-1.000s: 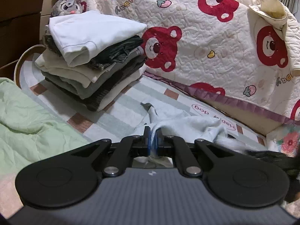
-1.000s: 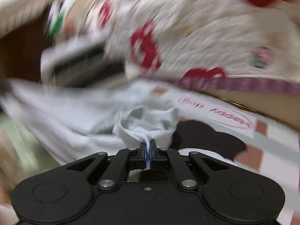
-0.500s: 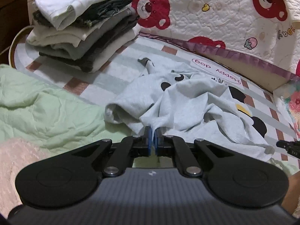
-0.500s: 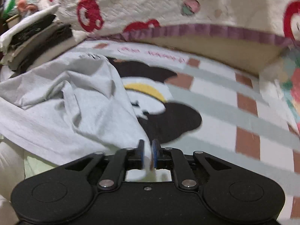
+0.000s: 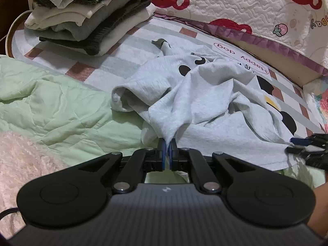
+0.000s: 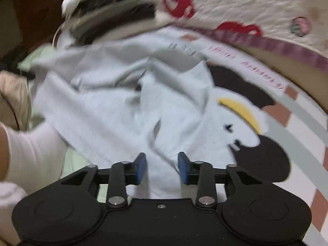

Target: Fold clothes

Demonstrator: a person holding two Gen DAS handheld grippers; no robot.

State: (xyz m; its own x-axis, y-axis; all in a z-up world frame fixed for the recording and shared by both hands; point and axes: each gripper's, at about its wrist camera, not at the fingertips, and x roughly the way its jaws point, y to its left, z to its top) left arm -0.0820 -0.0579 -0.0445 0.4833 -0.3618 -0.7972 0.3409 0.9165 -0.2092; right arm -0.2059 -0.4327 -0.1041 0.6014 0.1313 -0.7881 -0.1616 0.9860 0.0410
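A light grey shirt [image 5: 201,102] with a black, white and yellow cartoon print lies crumpled on the striped bed sheet [image 5: 127,47]. My left gripper [image 5: 167,153] is shut on a pinched fold of its near hem. In the right wrist view the same grey shirt [image 6: 114,106] spreads below my right gripper [image 6: 162,168]. Its jaws are opening, and the cloth lies under the gap without the blue pads pressing on it. The right gripper [image 5: 297,144] also shows at the right edge of the left wrist view, at the shirt's corner.
A stack of folded clothes [image 5: 88,14] stands at the back left. A bear-print quilt [image 5: 246,2] rises behind the bed. A green quilt [image 5: 55,110] and a pink fluffy blanket [image 5: 22,160] cover the near left. A white sleeve [image 6: 30,151] is at left.
Both grippers came down and laid the grey shirt on the bed. The right gripper let go of the cloth and its jaws have spread. The left stays clamped.
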